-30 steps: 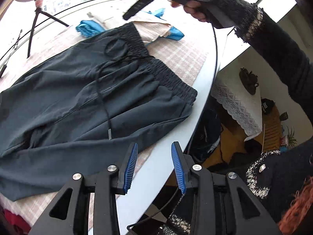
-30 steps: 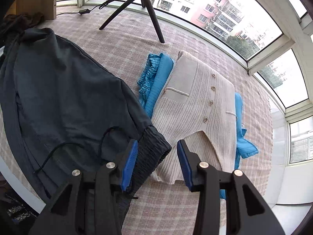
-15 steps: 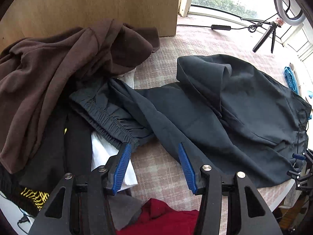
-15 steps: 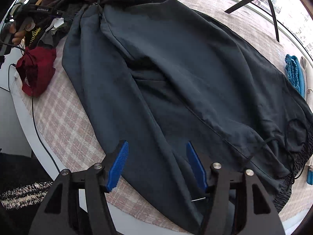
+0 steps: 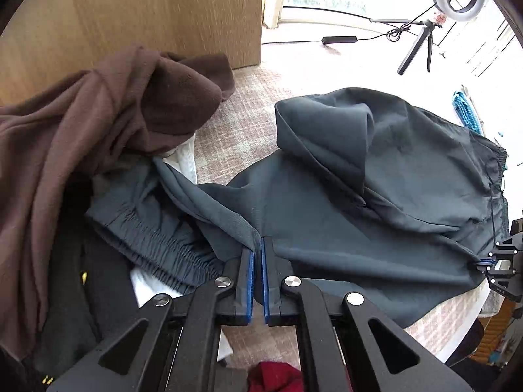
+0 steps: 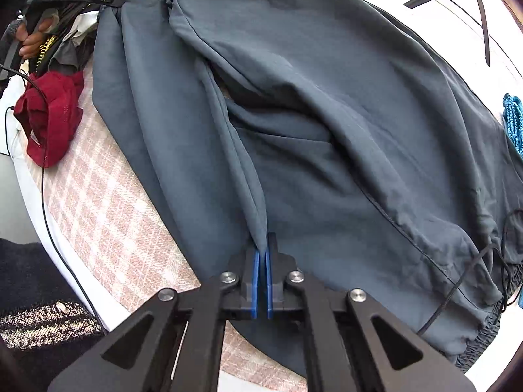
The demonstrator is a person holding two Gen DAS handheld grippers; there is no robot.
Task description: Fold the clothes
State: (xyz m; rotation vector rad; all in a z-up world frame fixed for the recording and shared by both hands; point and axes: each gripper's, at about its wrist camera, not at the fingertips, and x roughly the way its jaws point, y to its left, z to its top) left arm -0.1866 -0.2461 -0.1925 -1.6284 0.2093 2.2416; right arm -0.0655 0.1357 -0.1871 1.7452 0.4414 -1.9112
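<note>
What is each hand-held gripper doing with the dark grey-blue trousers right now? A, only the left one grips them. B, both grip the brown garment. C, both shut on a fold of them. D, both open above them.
C: the left hand-held gripper and the right hand-held gripper each pinch a fold of the dark grey-blue trousers.

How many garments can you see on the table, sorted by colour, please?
Dark grey trousers: 1
Brown garment: 1
Red garment: 1
Blue garment: 1
White garment: 1
Total: 5
</note>
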